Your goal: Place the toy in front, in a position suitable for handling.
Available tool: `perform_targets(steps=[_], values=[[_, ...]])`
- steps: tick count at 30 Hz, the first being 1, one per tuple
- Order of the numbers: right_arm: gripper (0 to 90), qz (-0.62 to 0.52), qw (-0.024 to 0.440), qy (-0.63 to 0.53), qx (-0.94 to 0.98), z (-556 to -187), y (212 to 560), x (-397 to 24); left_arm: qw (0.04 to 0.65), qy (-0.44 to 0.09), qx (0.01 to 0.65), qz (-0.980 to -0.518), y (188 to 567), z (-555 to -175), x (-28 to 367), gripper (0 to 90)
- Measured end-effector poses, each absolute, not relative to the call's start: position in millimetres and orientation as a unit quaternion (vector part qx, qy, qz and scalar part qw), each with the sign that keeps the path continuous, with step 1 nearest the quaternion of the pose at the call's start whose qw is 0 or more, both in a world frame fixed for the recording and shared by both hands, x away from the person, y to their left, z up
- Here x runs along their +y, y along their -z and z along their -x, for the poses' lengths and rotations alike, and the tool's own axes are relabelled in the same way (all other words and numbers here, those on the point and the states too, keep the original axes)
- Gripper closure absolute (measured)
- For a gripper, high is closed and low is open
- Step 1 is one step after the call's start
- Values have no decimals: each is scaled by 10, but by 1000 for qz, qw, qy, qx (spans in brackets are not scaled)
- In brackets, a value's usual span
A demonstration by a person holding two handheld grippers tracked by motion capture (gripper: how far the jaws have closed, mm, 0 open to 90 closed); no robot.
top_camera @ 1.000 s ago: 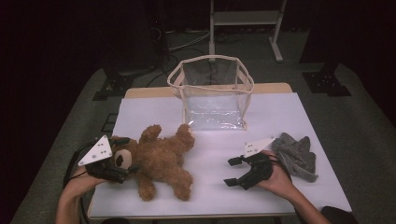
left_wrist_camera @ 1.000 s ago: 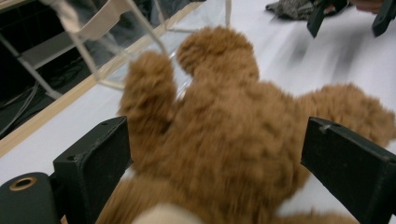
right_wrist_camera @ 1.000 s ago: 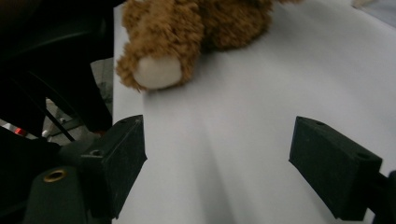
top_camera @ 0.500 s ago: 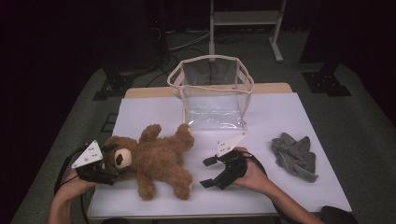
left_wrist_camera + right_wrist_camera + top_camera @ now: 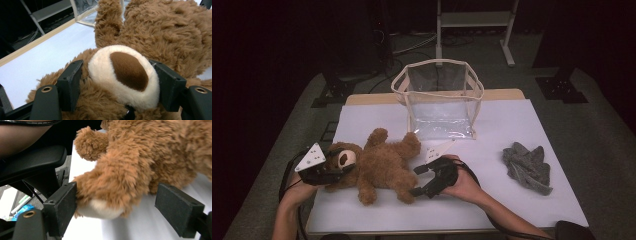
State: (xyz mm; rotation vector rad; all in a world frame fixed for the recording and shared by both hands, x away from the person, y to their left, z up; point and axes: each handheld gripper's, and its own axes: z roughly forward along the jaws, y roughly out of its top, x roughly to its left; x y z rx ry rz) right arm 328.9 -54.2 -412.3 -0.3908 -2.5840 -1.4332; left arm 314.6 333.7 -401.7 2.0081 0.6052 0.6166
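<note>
A brown teddy bear [image 5: 384, 165] lies on its back at the front left of the white table [image 5: 512, 125], head toward the left. My left gripper [image 5: 339, 167] is at its head. In the left gripper view its jaws have just been closing, and both pads press the sides of the cream muzzle [image 5: 122, 75]. My right gripper [image 5: 418, 180] stands open at the bear's lower leg. In the right gripper view that leg [image 5: 112, 185] lies between the jaws: the left pad [image 5: 61, 207] touches the foot, while the right pad [image 5: 175, 207] stands apart.
A clear plastic bag with cream trim [image 5: 439, 100] stands open at the back middle of the table. A crumpled grey cloth [image 5: 528, 167] lies at the right. A dark chair part [image 5: 32, 165] lies beyond the table's edge in the right gripper view.
My right hand has left the grey cloth and travelled left to the bear's leg. My left gripper has settled lower around the bear's head and its jaws have narrowed.
</note>
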Motion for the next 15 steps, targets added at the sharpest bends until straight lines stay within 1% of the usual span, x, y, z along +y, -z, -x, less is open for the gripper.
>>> perform_targets(steps=[8, 9, 11, 12, 13, 15], values=[[174, 126, 92, 469, -870, -3264, 4164, -323, 457, -249, 242, -819, 4008, -3145, 3326, 320], [189, 126, 88, 464, -872, -3253, 4166, -292, 456, -250, 241, -819, 4005, -3140, 3323, 322], [261, 129, 86, 456, -876, -3251, 4176, -244, 456, -250, 240, -820, 4003, -3131, 3327, 331], [428, 138, 98, 450, -877, -3277, 4187, -233, 456, -251, 237, -820, 4003, -3126, 3330, 344], [428, 138, 98, 450, -877, -3277, 4187, -233, 456, -254, 234, -820, 4001, -3115, 3329, 344], [531, 149, 103, 447, -876, -3304, 4185, -255, 456, -255, 228, -822, 3991, -3099, 3328, 356]])
